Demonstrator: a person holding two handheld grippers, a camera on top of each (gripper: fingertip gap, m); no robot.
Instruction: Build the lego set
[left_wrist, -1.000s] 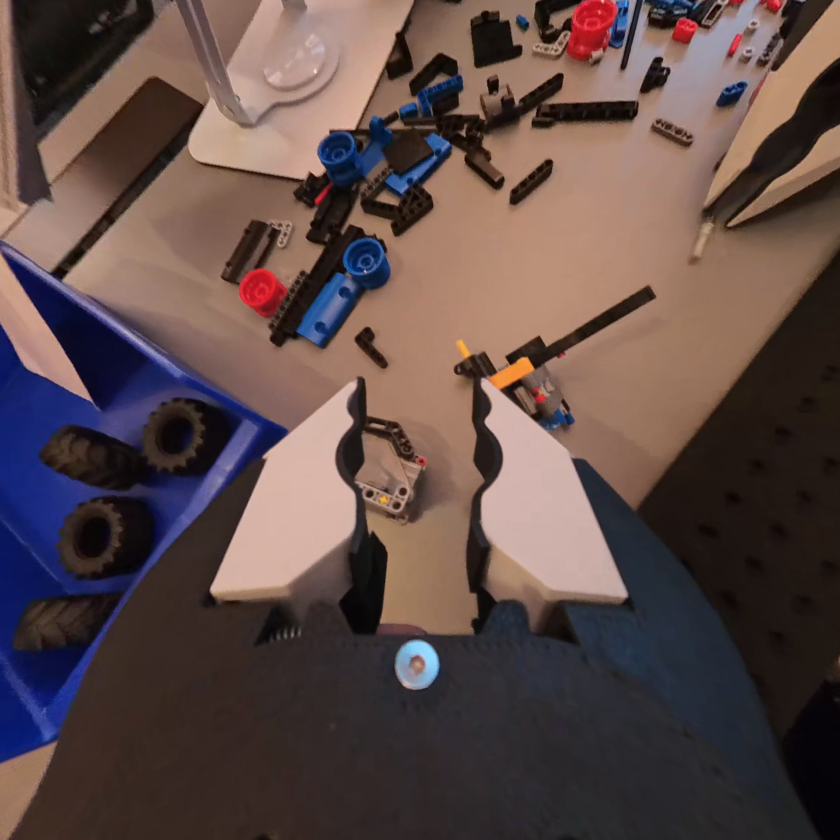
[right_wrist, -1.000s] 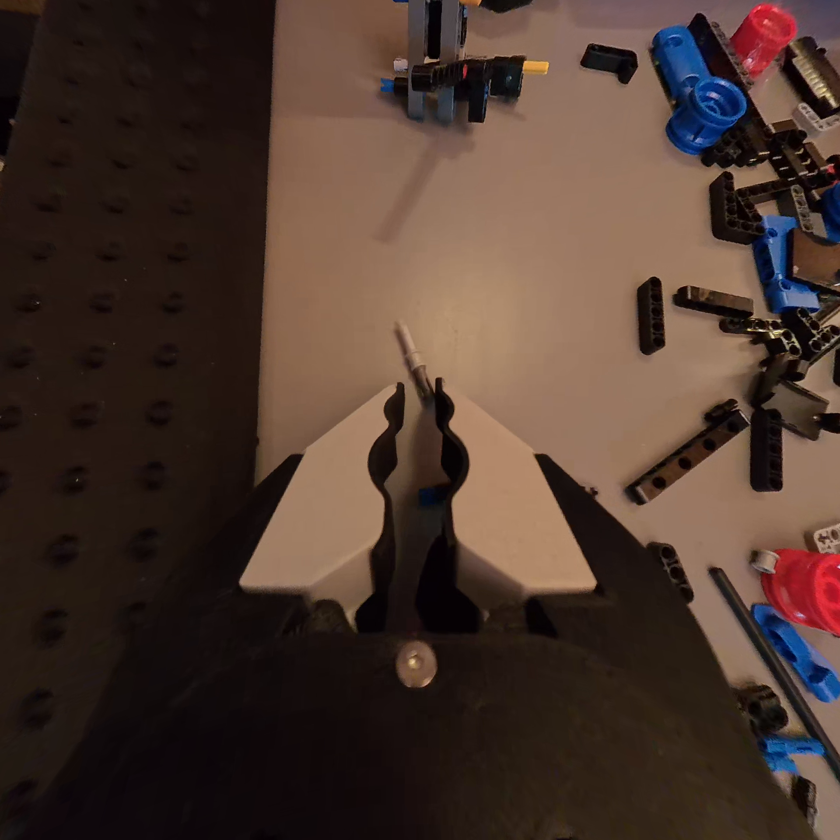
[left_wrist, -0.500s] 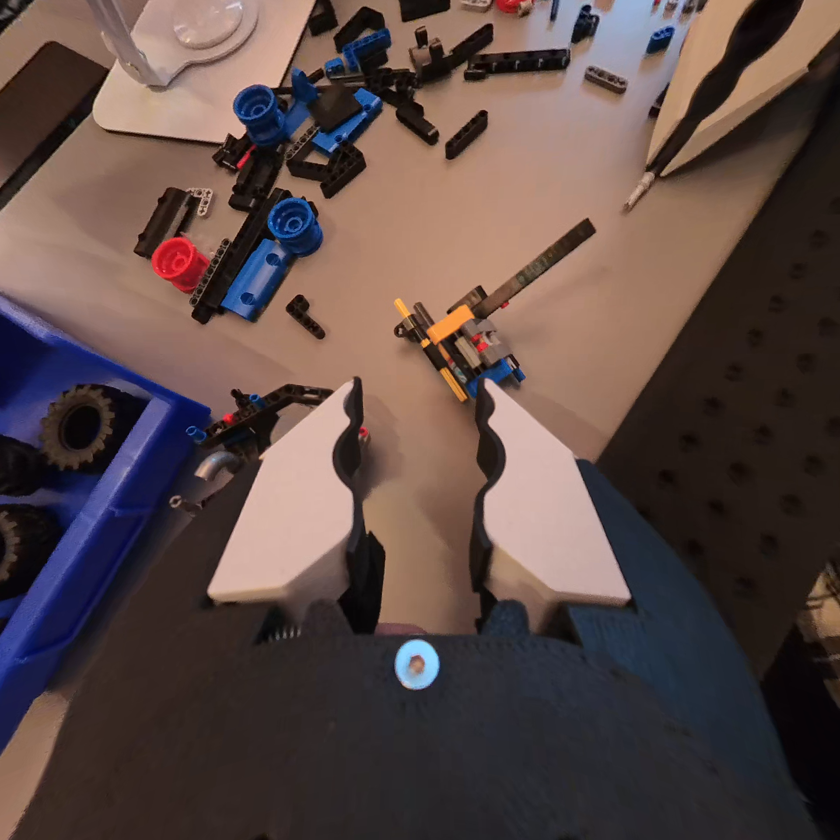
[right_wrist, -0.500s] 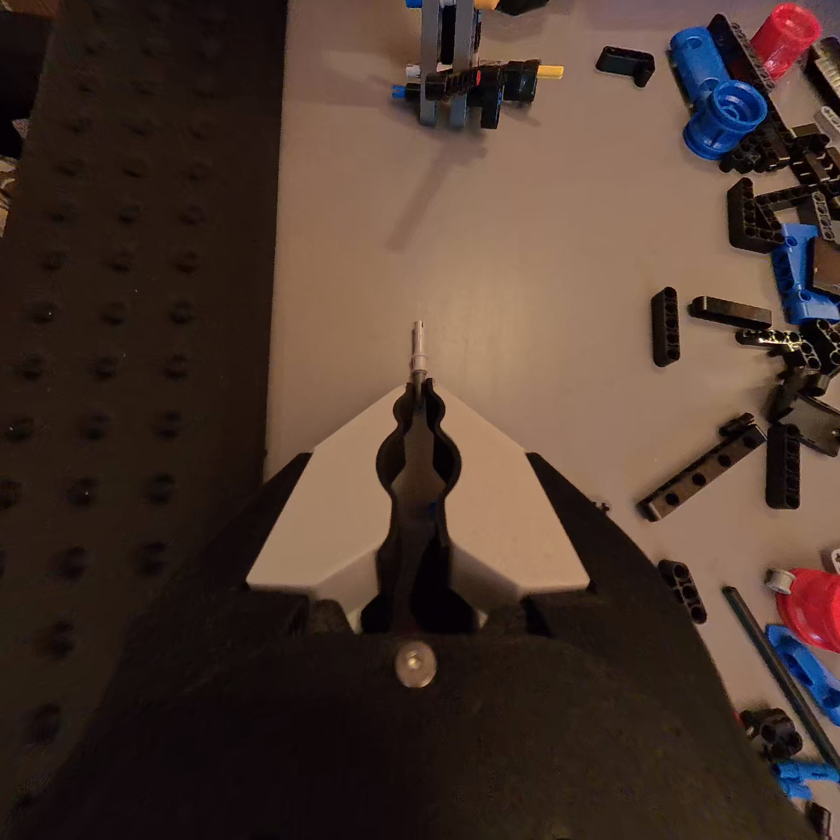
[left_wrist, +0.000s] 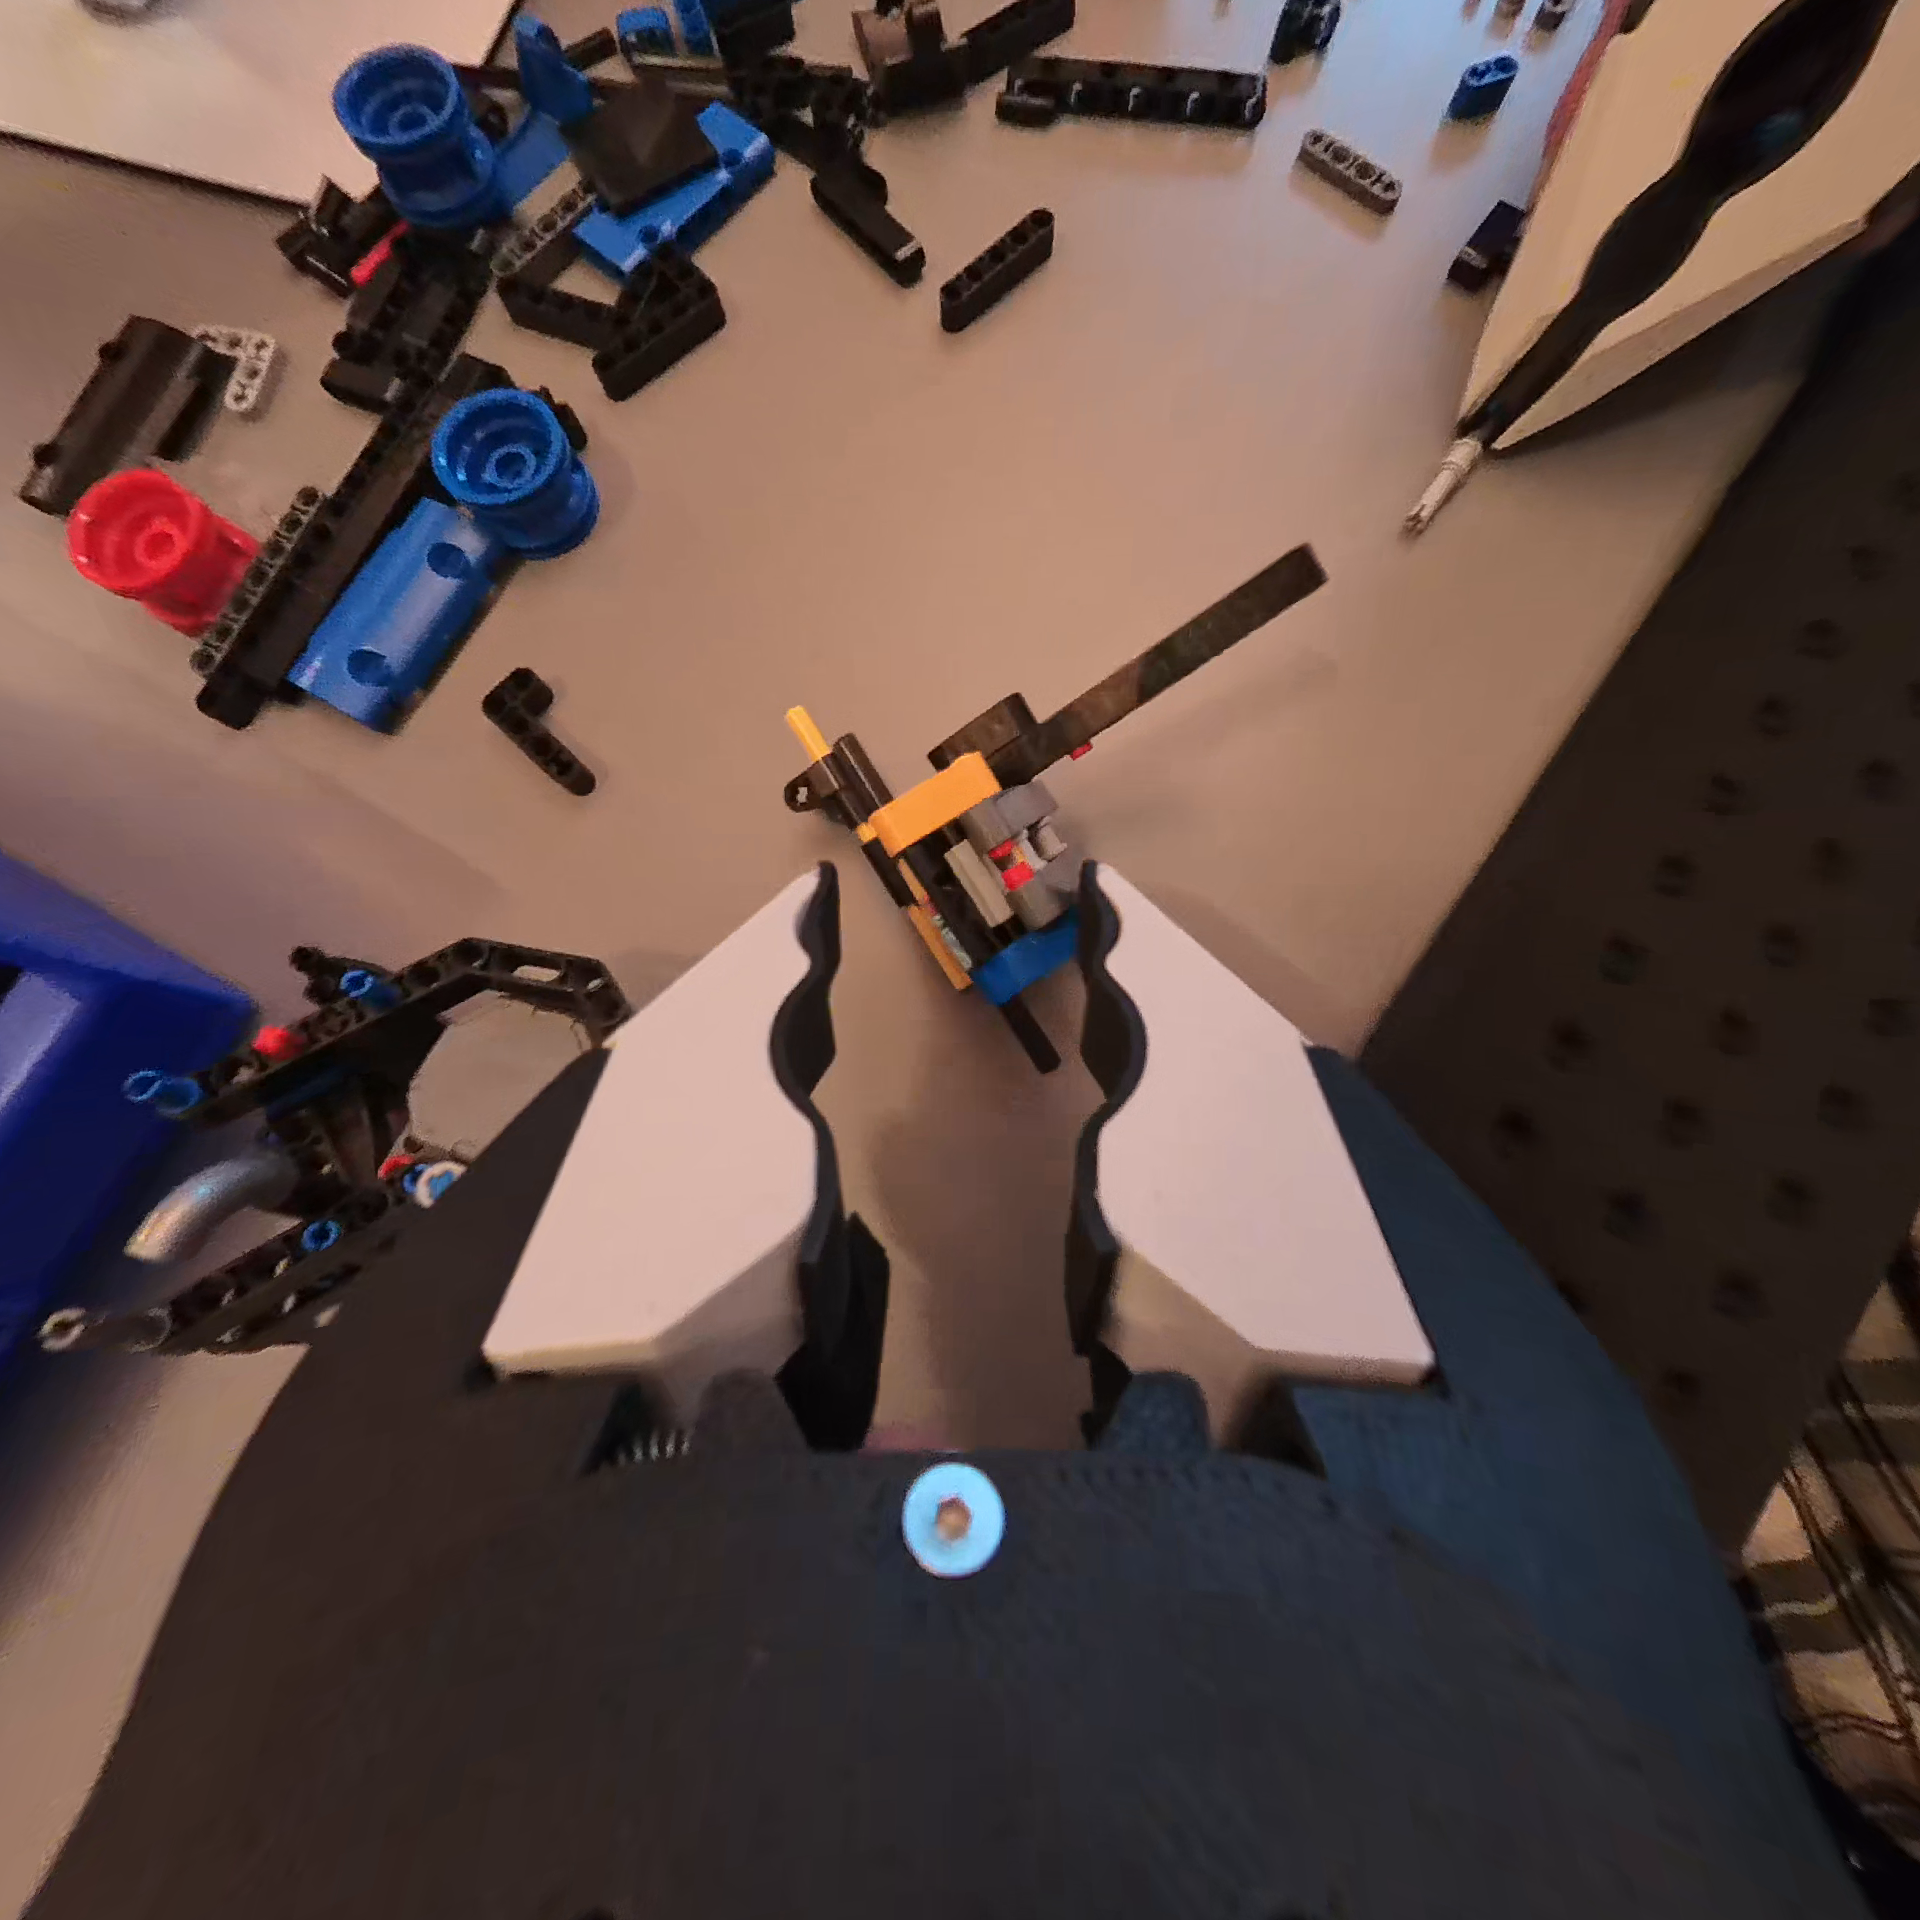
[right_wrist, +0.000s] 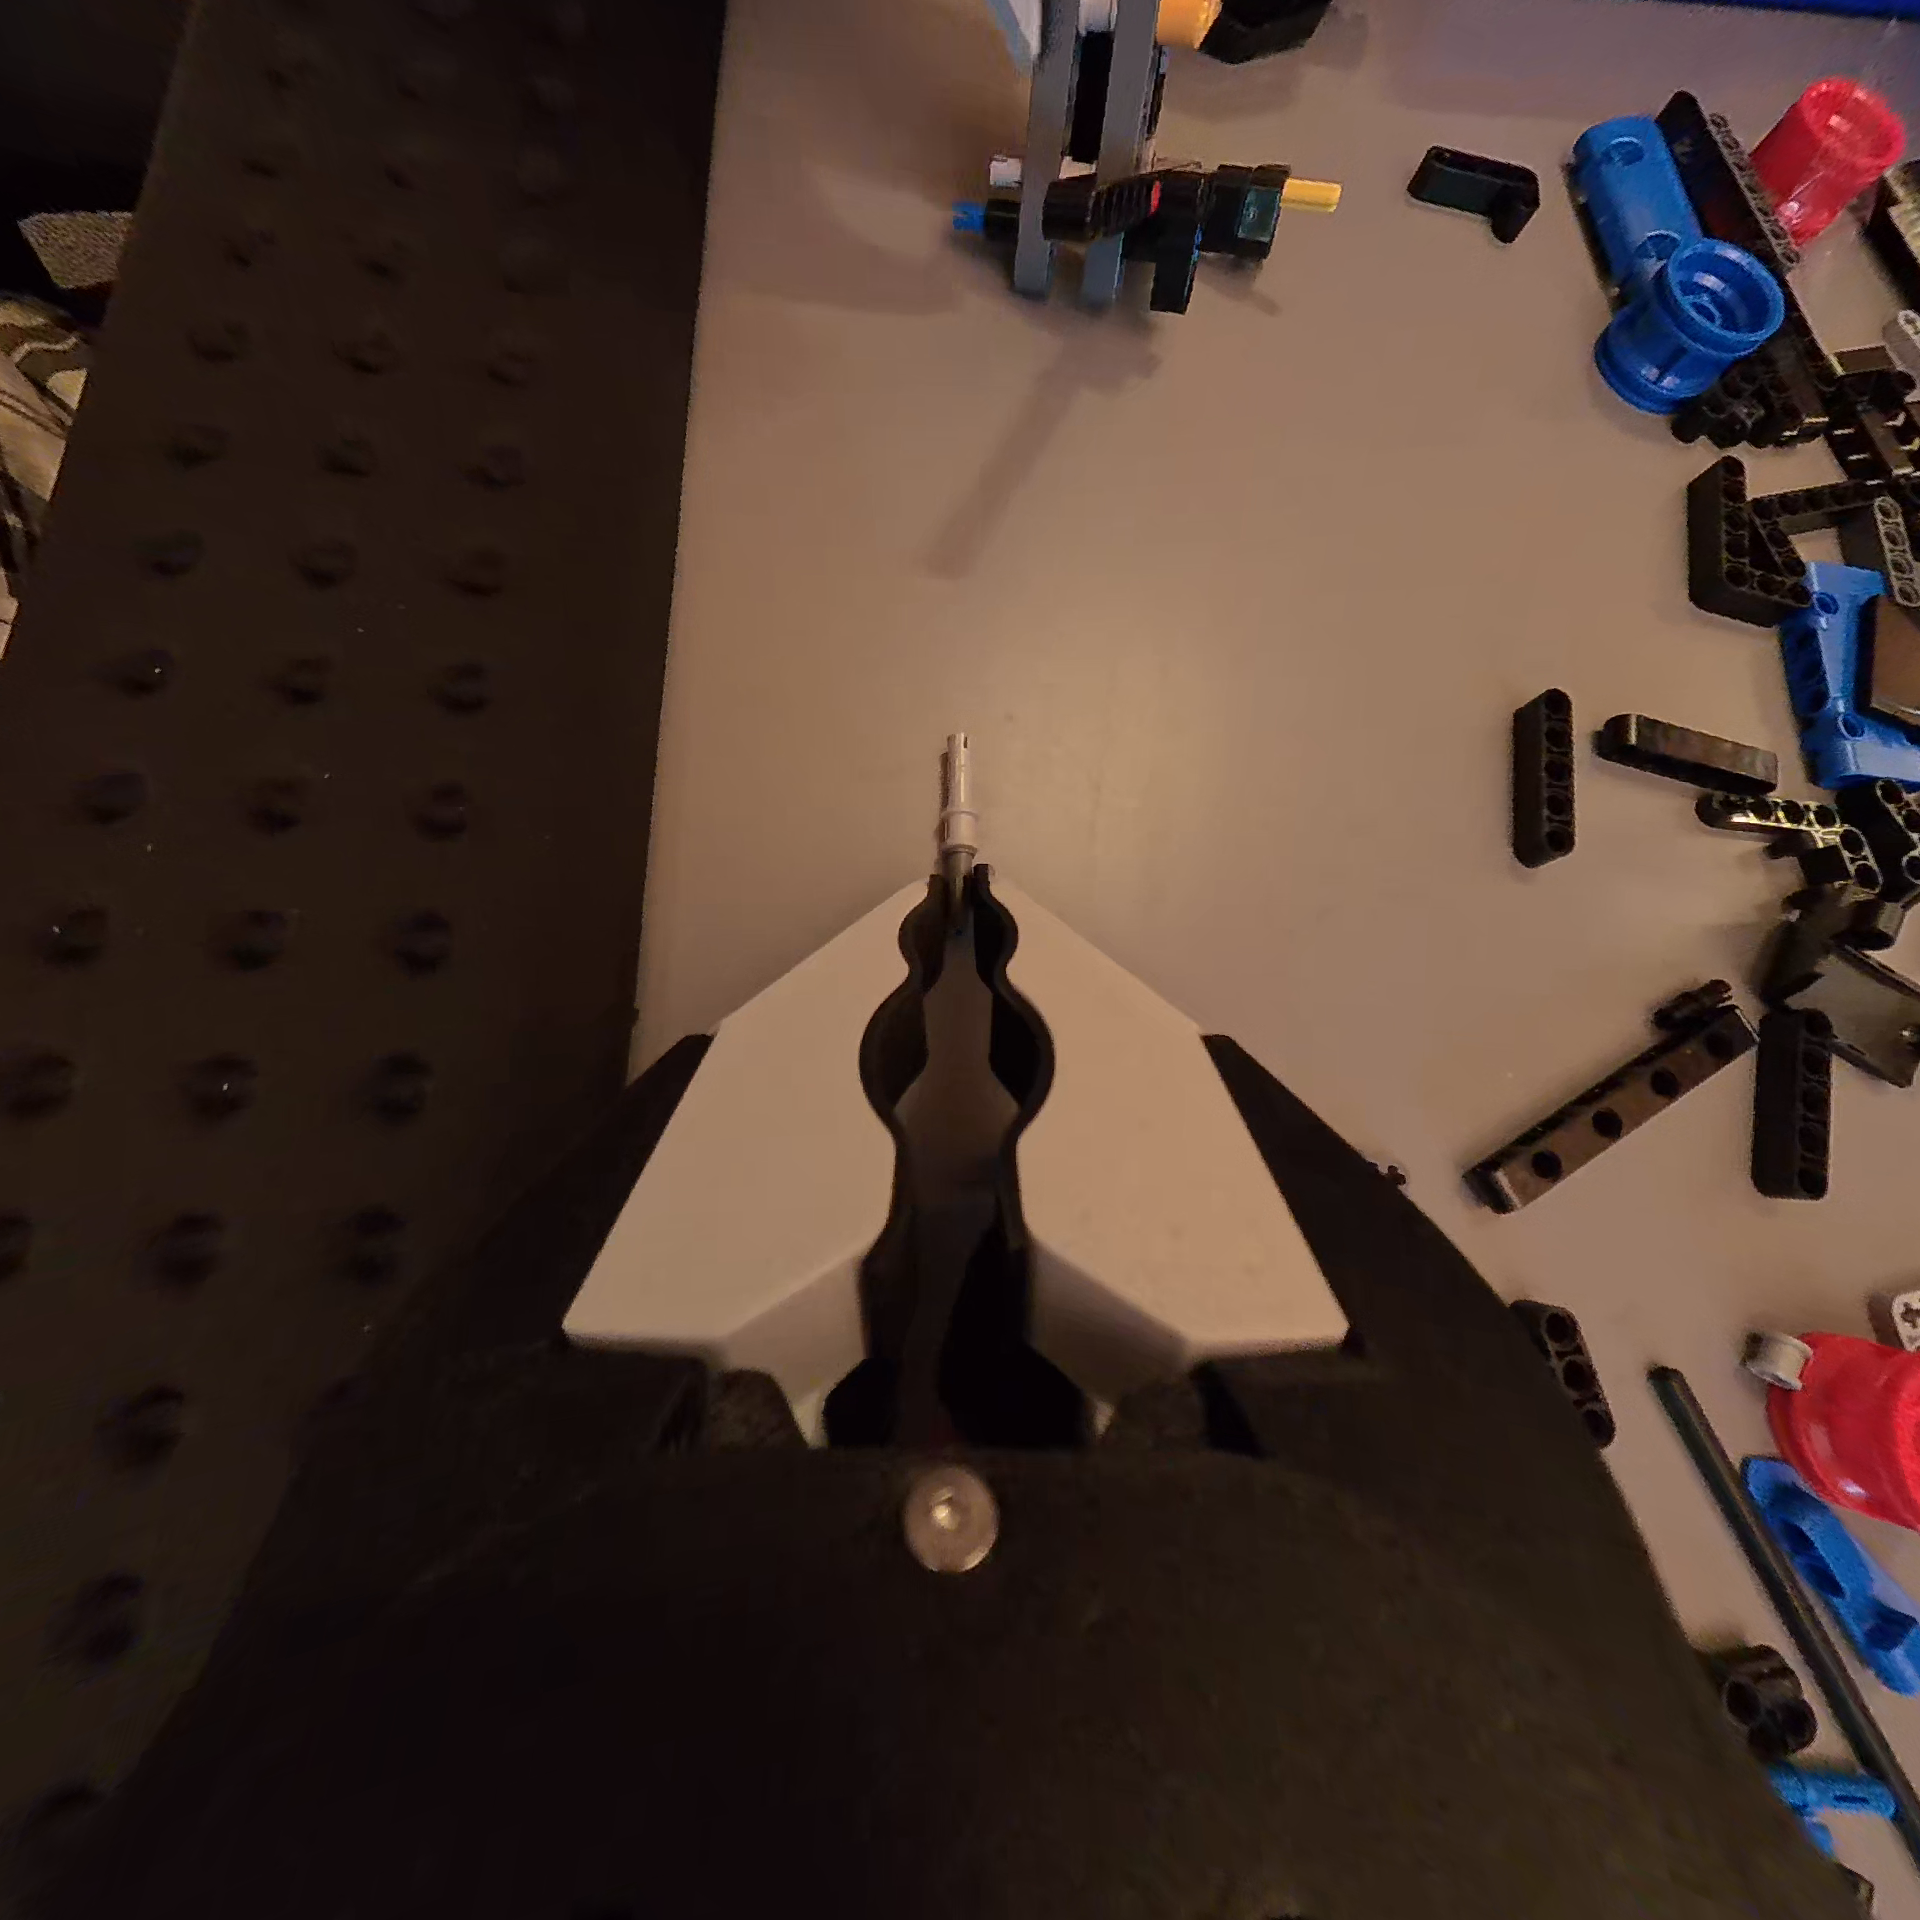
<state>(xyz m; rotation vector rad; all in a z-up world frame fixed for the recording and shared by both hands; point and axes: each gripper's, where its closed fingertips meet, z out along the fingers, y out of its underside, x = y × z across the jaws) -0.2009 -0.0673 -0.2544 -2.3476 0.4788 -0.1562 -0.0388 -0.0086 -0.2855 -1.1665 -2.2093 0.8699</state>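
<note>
Grey tabletop (left_wrist: 1039, 436): my spread left gripper (left_wrist: 954, 883) nears the light, fragile sub-assembly (left_wrist: 961, 862) at 12 o'clock; right gripper (right_wrist: 961, 883) pinches a slippery grey pin (right_wrist: 958, 795).

The left gripper (left_wrist: 954, 883) hangs above the table, pointing toward 12 o'clock, jaws spread wide with nothing between them. The right gripper (right_wrist: 961, 881) also points toward 12 o'clock, its fingertips pinched together on a thin pin (right_wrist: 958, 795).
</note>
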